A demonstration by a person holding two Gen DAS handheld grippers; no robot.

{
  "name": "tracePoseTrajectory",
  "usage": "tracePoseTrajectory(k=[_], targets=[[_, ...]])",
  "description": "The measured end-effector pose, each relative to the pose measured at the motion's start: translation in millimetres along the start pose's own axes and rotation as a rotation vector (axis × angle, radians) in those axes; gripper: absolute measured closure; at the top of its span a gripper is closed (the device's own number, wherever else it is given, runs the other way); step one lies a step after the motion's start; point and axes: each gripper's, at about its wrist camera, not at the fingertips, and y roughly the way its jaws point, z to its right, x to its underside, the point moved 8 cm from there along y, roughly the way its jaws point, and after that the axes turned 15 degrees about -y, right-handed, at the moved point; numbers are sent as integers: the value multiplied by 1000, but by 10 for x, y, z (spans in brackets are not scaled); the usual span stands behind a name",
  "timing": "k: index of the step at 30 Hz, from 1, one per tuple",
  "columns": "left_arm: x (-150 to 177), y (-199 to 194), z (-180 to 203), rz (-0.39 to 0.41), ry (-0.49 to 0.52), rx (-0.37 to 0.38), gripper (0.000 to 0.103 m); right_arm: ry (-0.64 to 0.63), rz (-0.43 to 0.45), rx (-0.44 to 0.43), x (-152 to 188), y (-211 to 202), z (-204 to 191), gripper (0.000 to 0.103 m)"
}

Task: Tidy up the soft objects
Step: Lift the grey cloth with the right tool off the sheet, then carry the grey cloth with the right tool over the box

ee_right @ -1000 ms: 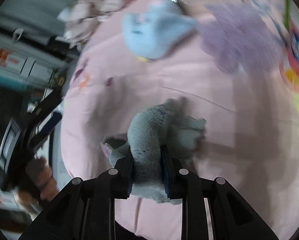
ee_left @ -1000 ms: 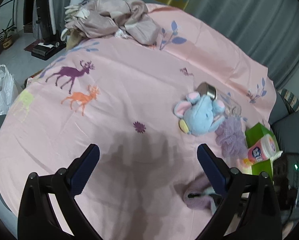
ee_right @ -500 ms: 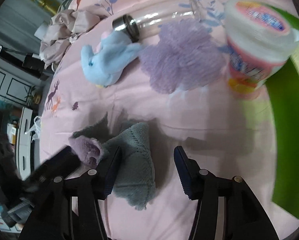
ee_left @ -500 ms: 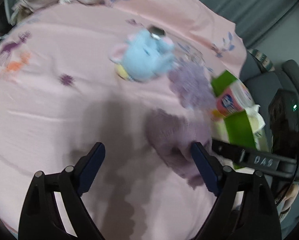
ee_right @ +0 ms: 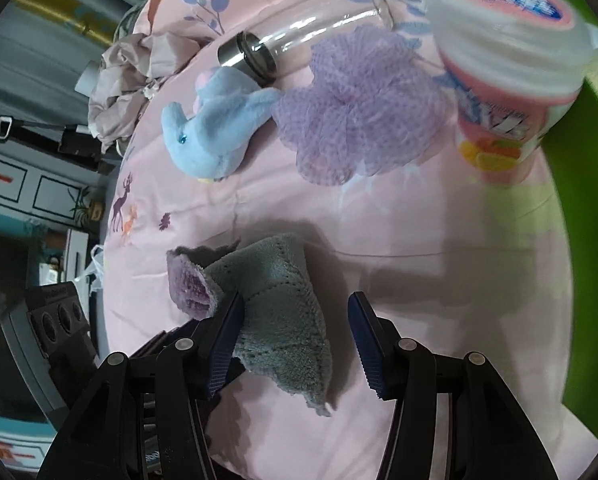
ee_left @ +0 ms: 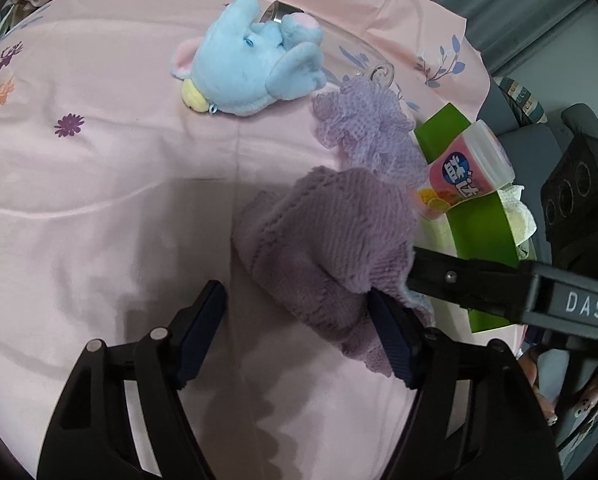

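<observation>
Since a second ago my right gripper (ee_right: 295, 340) let the fluffy cloth (ee_left: 331, 256) drop onto the pink bedsheet (ee_left: 99, 160), fingers spread, while my left gripper (ee_left: 299, 336) fingers are closing around it, not yet pinching, to take over.

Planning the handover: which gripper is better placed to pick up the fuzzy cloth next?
Left. The left gripper already straddles the cloth and its fingers are closing, one finger touching it. The right gripper stands open, the cloth loose against one finger only.
</observation>
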Motion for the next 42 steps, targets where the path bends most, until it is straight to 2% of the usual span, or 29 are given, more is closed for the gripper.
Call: tracePoseTrajectory(k=[2, 4, 6, 11, 12, 15, 17, 20, 22, 29, 37, 42], targets=[[8, -5, 8, 6, 26, -10, 43, 6, -13, -21, 9, 46, -6, 48], [20, 12, 14, -6, 18, 15, 57, 8, -30, -30, 14, 110, -15, 48], [42, 55, 22, -35, -9, 45, 63, 9, -44, -34, 28, 160, -23, 48], [32, 48, 61, -36, -28, 86, 76, -35, -34, -64, 25, 197, -129, 51], [41, 33, 73, -32, -23, 85, 77, -40, -30, -71, 20, 193, -146, 54], [49, -41, 139, -2, 12, 78, 78, -97, 7, -49, -9, 95, -239, 54], [27, -160, 242, 52, 52, 76, 79, -147, 53, -40, -48, -19, -325, 54], [-28, -330, 381, 111, 87, 80, 81, -214, 147, -35, -122, -240, -458, 54], [-69, -483, 521, 179, 139, 79, 81, -251, 217, -47, -181, -428, -530, 54], [-109, -839, 1011, 317, 251, 110, 81, -272, 386, -48, -261, -1058, -564, 54], [8, -990, 1754, 352, 385, 225, 82, -200, 573, -4, -194, -1872, -299, 54], [172, -912, 2243, 327, 456, 297, 83, -107, 674, 53, -77, -2300, 49, 54]])
